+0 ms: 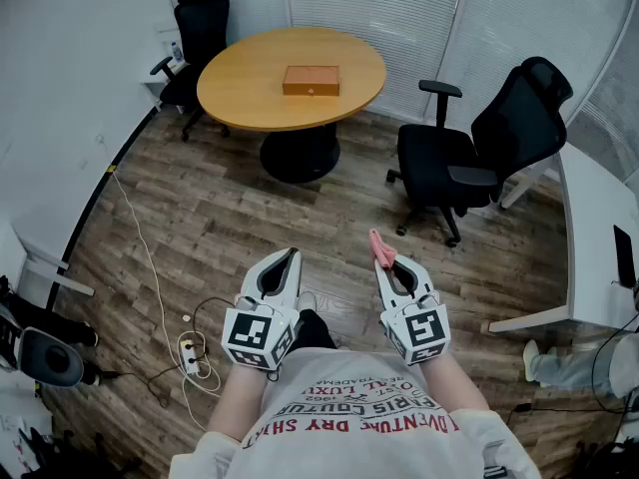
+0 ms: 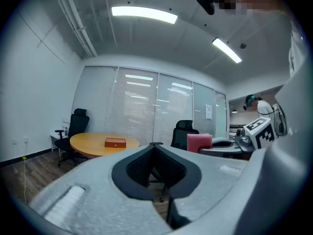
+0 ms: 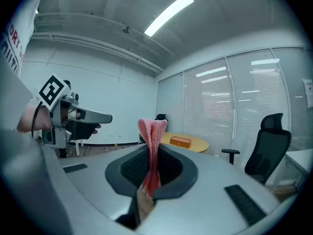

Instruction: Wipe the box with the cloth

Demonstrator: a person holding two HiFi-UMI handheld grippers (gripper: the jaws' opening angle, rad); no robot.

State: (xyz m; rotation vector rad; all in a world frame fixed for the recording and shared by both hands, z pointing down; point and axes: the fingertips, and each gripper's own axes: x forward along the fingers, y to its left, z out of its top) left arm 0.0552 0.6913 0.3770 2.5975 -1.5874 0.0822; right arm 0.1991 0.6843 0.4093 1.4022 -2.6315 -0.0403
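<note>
Here, the right gripper point(image 1: 387, 265) has its jaws pressed onto a folded pink cloth point(image 1: 379, 245), whose free end stands up past the jaw tips. The left gripper point(image 1: 291, 256) is held beside it, jaws pressed together with nothing between them. The brown box point(image 1: 311, 80) lies near the middle of a round wooden table point(image 1: 240, 103), well apart from both grippers, ahead of them across the plank floor point(image 1: 220, 228). In the right gripper view the box appears just right of the cloth, far behind it. A black office chair point(image 1: 479, 153) stands right of the table.

Upside-down on the shirt point(image 1: 334, 435) — "DRY", "ADVENTU…"
</note>
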